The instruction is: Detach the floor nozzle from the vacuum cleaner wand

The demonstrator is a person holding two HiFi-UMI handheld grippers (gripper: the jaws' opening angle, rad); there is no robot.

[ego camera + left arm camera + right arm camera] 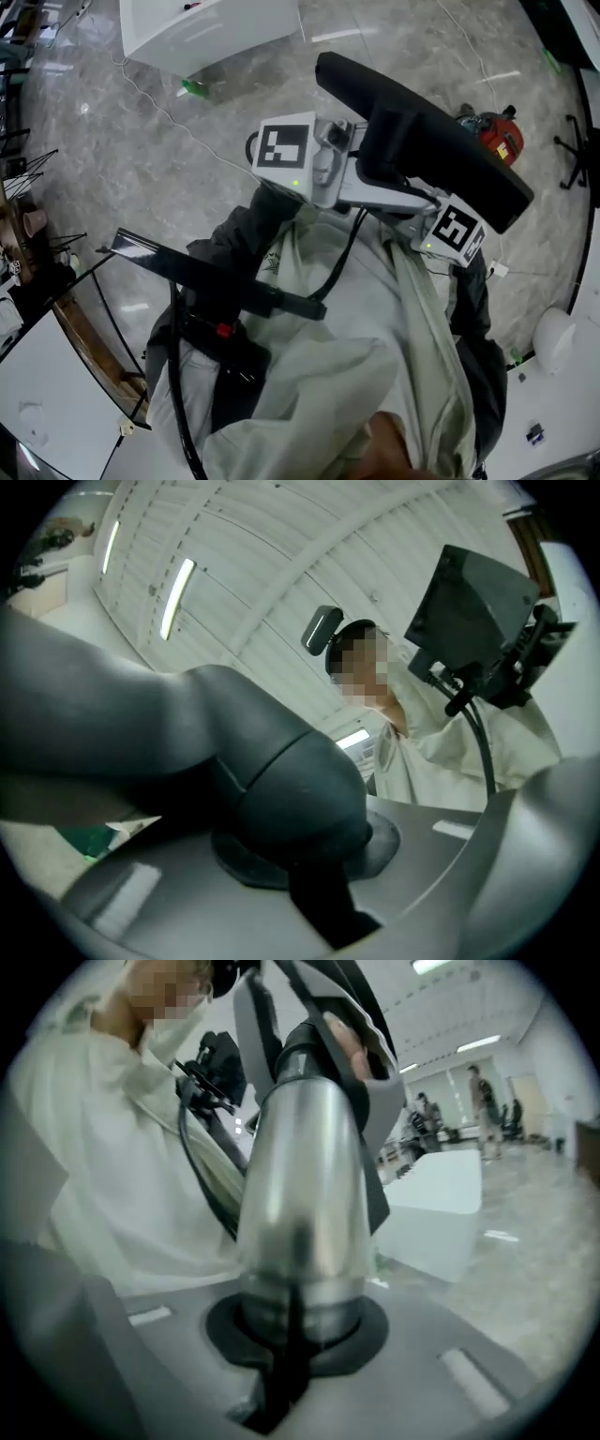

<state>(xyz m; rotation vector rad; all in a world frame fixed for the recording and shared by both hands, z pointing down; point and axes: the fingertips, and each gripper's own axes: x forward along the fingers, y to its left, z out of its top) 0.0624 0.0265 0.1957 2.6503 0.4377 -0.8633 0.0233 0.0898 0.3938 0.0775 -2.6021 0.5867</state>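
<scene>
Left gripper point(302, 860) held floor nozzle point(234, 752): matte dark-grey rounded plastic neck. Right gripper point(298, 1340) held wand point(300, 1194): smooth cylindrical polished metal tube.

Head view: jaws of the left gripper point(342, 173) and the right gripper point(427, 211) hidden beneath the floor nozzle point(441, 155); red object point(497, 136) beyond it half covered, unidentifiable. Left gripper view: floor nozzle blurred, cut off at left edge. Right gripper view: wand point(300, 1185) upper end lost behind a dark collar, perhaps the nozzle's; distant people point(483, 1101) too small.
</scene>
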